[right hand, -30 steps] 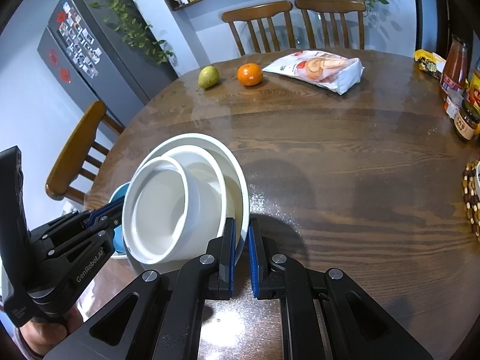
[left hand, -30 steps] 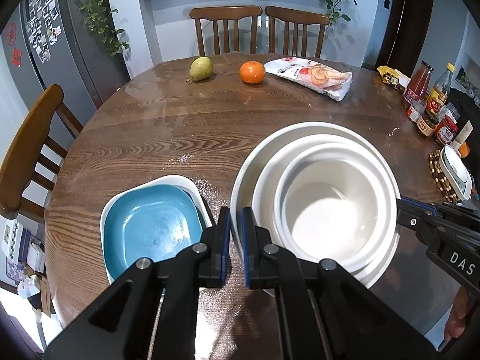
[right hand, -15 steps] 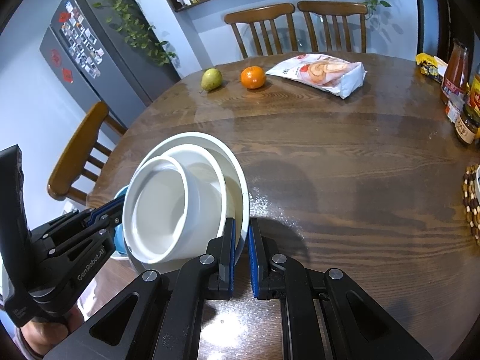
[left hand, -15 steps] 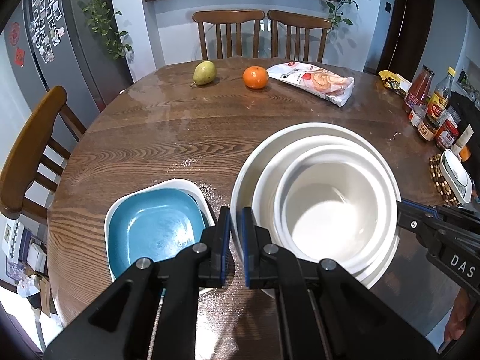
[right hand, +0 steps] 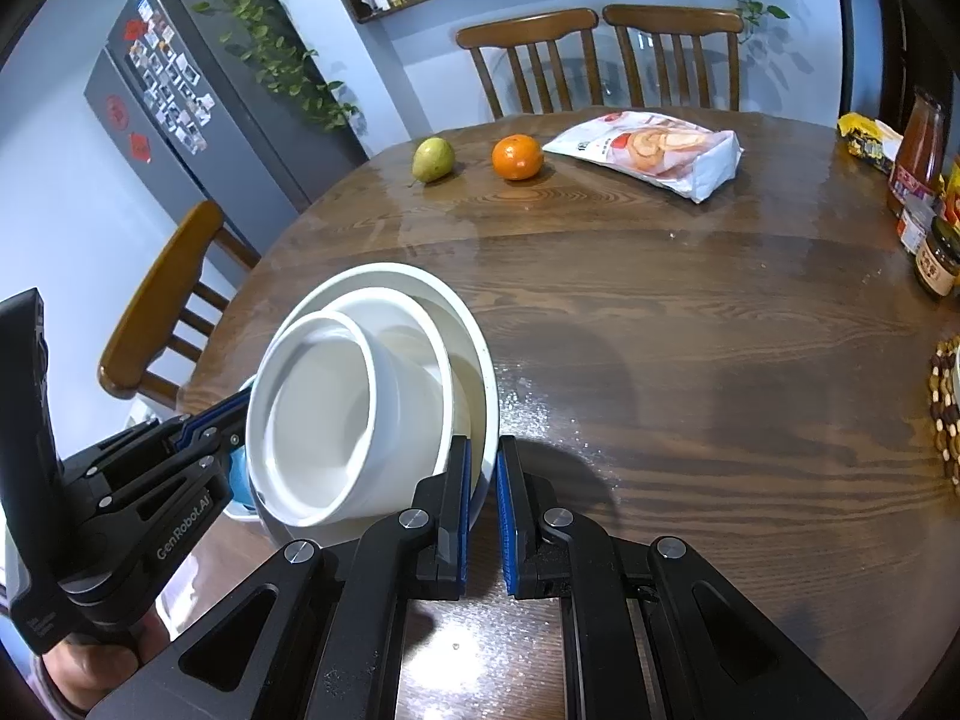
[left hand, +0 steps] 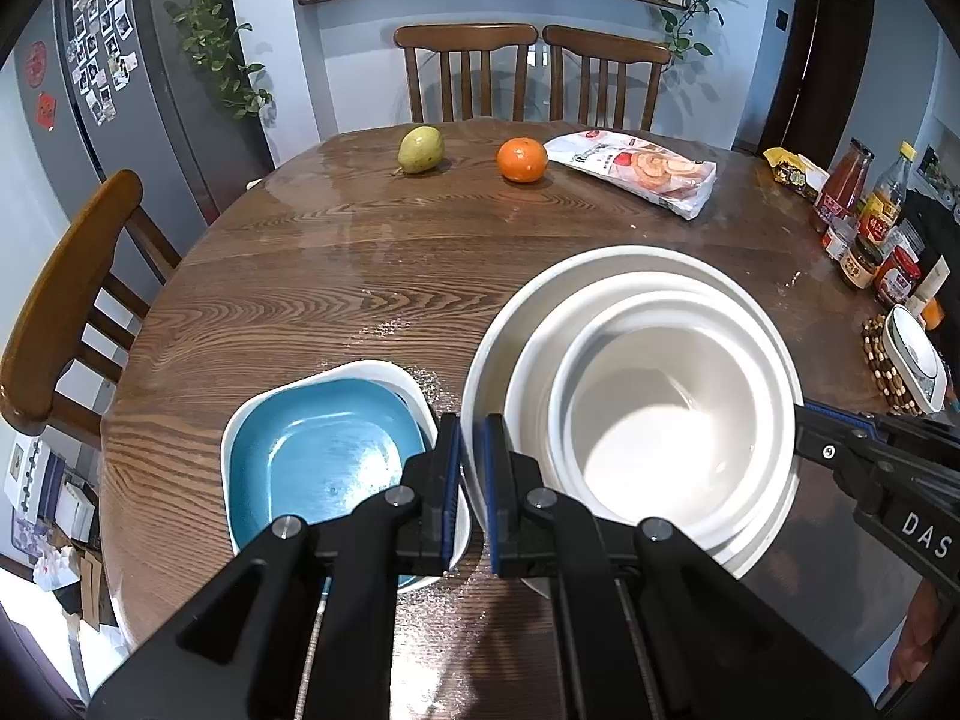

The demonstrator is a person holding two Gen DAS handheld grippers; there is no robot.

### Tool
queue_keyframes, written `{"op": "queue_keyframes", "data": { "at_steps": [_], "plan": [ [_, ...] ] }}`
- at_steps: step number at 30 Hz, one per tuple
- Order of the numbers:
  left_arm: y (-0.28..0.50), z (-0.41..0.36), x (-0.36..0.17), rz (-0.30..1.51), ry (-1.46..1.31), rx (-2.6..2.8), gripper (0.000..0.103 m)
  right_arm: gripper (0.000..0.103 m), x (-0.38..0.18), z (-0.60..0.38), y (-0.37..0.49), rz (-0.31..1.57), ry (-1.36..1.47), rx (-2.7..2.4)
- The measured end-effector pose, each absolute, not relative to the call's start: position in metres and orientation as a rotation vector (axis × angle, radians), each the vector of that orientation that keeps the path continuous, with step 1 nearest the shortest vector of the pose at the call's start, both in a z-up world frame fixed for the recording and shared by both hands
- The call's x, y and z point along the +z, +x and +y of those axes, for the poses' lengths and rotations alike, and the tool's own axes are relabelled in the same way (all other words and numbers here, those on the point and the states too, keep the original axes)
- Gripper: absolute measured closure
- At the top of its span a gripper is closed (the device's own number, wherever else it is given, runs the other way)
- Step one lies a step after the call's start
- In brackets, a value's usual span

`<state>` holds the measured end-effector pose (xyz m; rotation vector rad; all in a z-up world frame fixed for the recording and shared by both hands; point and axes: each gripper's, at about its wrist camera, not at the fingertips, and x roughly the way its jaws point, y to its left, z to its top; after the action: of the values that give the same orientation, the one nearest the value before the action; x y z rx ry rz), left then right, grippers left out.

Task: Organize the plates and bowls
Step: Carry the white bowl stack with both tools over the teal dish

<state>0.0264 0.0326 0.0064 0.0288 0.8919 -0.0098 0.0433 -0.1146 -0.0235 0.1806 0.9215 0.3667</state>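
A stack of white dishes, two bowls (left hand: 660,408) nested in a wide white plate (left hand: 540,300), is held above the round wooden table (left hand: 360,252). My left gripper (left hand: 474,468) is shut on the plate's left rim. My right gripper (right hand: 482,480) is shut on the plate's (right hand: 474,348) right rim, with the bowls (right hand: 324,408) tilted toward its camera. A blue square plate (left hand: 318,456) lying in a white square dish (left hand: 372,369) sits on the table just left of the left gripper, partly under its fingers.
A pear (left hand: 421,148), an orange (left hand: 522,160) and a snack bag (left hand: 642,171) lie at the table's far side. Bottles and jars (left hand: 864,222) and a beaded trivet (left hand: 888,360) with a dish stand at the right edge. Wooden chairs (left hand: 60,300) surround the table.
Both grippers have risen a little with the white stack; the table and the blue plate look slightly lower and farther. The grips are unchanged.
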Motion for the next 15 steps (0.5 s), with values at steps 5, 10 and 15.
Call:
{"op": "queue_keyframes", "data": {
  "at_steps": [5,10,15],
  "plan": [
    [0.0263,0.0346,0.0071,0.891,0.027,-0.003,0.101,0.091,-0.0234,-0.1112,0.0435,0.922,0.177,0.372],
    [0.0263,0.0353,0.0067,0.891,0.025,0.001,0.101,0.091,-0.0237,-0.1101,0.0432,0.922,0.175,0.376],
    [0.0248,0.0381,0.0069,0.89,0.023,0.005,0.101,0.091,-0.0237,-0.108,0.043,0.922,0.172,0.379]
  ]
}}
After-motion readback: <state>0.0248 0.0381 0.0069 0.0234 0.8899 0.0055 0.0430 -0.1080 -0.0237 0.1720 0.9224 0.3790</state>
